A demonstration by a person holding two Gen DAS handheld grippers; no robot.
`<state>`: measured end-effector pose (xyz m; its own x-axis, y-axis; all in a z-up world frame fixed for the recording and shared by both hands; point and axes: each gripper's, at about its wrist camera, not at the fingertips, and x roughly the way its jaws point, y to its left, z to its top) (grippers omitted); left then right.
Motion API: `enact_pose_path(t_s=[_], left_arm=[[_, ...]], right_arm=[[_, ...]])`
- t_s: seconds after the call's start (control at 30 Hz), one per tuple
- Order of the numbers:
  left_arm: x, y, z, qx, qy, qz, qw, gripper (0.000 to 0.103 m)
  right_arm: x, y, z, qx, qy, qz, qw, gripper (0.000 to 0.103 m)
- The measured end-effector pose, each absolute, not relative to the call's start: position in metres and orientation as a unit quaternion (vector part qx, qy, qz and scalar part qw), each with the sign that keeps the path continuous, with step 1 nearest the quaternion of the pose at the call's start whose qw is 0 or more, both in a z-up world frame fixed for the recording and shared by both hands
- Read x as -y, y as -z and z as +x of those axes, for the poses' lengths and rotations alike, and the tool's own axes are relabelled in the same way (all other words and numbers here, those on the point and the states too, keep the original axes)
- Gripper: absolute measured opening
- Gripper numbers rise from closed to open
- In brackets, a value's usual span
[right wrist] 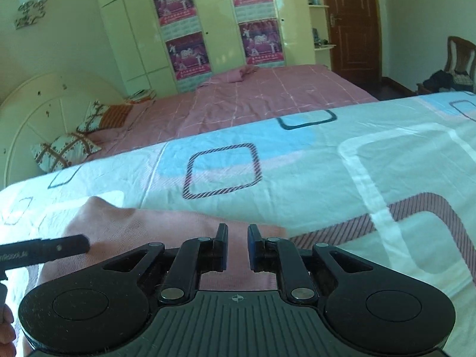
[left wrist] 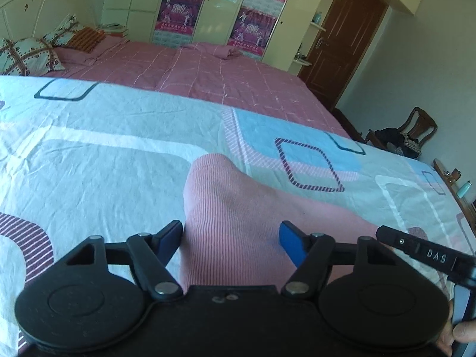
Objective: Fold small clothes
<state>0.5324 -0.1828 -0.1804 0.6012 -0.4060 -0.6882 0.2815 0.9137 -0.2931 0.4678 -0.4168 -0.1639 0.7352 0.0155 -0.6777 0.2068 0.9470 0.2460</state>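
Two grippers hang low over one small pink ribbed garment (left wrist: 238, 214) that lies on the patterned sheet (left wrist: 104, 136). The left gripper (left wrist: 230, 238) has its jaws standing well apart, the blue pads on either side of a raised hump of the pink cloth; the pads do not press on it, so nothing is held. The right gripper (right wrist: 238, 245) has its jaws drawn nearly together with only a narrow slit between them, and through that slit the pink fabric shows below, apparently not pinched; I cannot tell for certain whether a thin edge is caught.

The garment (right wrist: 166, 229) lies straight ahead of and beneath both pairs of jaws. Its long axis seems to run crosswise, from the left gripper's side toward the right one's, with the far edge ending just ahead of the right jaws. The left gripper sits squarely over the bulk of the cloth; the right one is near its end.

Each camera catches the other tool's black finger at its edge, so the two are close together. Farther out lie a pink checked bedspread (left wrist: 226, 80), pillows (right wrist: 68, 148), wardrobe doors with posters (right wrist: 184, 50) and a brown door (left wrist: 342, 35).
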Motion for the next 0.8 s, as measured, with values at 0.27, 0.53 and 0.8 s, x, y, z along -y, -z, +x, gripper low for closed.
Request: enact_pose_path(t_s=[0.27, 0.53, 0.8], left_arm=[[0.186, 0.206, 0.542, -0.424, 0.163, -0.078, 0.887, 0.072], [0.186, 0.196, 0.539, -0.424, 0.153, -0.067, 0.89, 0.078], [0.174, 0.172, 0.508, -0.392, 0.169, -0.054, 0.903, 0.075]], right_arm=[[0.396, 0.201, 0.49, -0.386, 0.076, 0.075, 0.916, 0.013], [0.404, 0.198, 0.484, -0.384, 0.065, 0.082, 0.917, 0.014], [0.404, 0.163, 0.441, -0.359, 0.036, 0.108, 0.926, 0.014]])
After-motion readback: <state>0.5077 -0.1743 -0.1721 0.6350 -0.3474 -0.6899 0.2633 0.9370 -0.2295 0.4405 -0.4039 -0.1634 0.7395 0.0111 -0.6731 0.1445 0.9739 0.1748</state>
